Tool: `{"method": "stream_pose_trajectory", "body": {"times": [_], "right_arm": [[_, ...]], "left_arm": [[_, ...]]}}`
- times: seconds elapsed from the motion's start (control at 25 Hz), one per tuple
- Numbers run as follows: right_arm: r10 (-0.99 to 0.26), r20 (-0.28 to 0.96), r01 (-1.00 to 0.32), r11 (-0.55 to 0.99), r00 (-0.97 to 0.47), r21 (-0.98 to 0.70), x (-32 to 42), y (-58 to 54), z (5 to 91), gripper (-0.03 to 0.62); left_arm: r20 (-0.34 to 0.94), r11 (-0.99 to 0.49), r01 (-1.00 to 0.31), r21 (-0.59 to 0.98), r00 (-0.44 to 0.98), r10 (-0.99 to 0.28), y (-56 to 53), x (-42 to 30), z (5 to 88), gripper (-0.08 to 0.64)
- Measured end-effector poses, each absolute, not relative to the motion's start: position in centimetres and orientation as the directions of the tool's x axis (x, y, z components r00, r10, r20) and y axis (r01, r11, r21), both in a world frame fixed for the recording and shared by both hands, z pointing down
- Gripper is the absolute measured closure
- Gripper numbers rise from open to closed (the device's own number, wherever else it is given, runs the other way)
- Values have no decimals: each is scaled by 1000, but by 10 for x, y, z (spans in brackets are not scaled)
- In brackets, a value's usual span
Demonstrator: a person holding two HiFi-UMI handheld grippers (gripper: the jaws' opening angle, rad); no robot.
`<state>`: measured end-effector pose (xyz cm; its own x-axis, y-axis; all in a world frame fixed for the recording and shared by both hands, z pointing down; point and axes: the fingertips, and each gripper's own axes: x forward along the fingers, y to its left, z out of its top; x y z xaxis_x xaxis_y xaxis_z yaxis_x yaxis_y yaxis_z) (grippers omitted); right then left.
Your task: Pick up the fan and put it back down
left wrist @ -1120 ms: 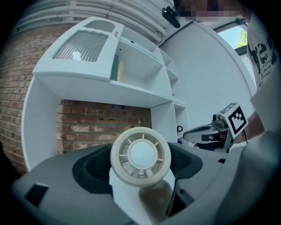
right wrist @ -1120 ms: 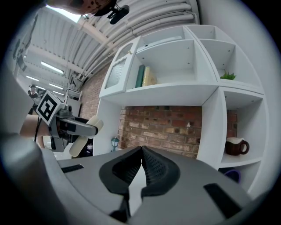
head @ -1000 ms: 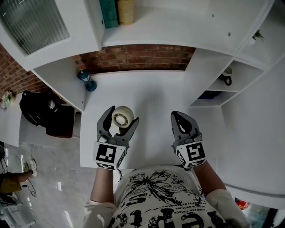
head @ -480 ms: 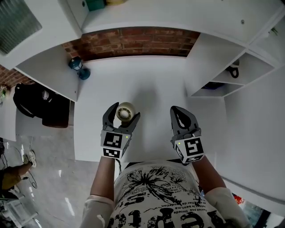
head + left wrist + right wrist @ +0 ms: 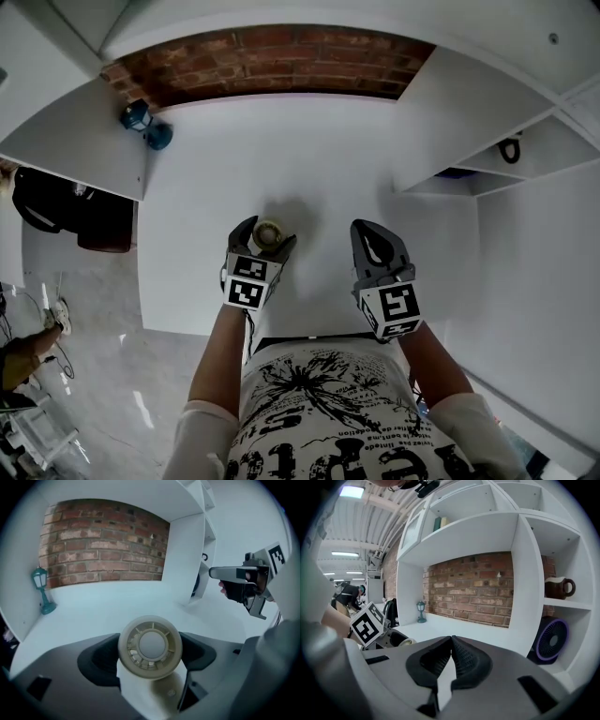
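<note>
L tool (image 5: 265,238) was clenched on the cream fan (image 5: 150,646), grille facing fwd, over the front part of the white worktop (image 5: 309,150). R tool (image 5: 451,641), near it but apart, was pinched together w/ nothing inside.

The left gripper (image 5: 266,232) has come down toward the table (image 5: 319,150), taking the fan (image 5: 267,236) with it; in the head view the fan now looks smaller and sits half behind the cube (image 5: 249,283); its shadow (image 5: 287,208) has grown darker and tighter, just beyond it; whether the fan touches the table cannot be told; the head view has tipped down, so the brick wall (image 5: 272,58) reaches the top edge and the lamp (image 5: 143,122) lies further up and left.
</note>
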<state>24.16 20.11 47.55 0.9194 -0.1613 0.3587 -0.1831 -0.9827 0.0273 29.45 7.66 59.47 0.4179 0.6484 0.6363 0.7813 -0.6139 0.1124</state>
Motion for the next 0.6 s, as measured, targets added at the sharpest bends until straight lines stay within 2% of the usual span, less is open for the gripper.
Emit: {"method": "stream_pose_trajectory", "body": {"times": [0.6], "right_arm": [[-177, 429, -188, -982, 886, -16, 254, 223, 522, 577]], "left_arm": [[734, -634, 761, 141, 349, 583, 97, 296, 658, 184]]}}
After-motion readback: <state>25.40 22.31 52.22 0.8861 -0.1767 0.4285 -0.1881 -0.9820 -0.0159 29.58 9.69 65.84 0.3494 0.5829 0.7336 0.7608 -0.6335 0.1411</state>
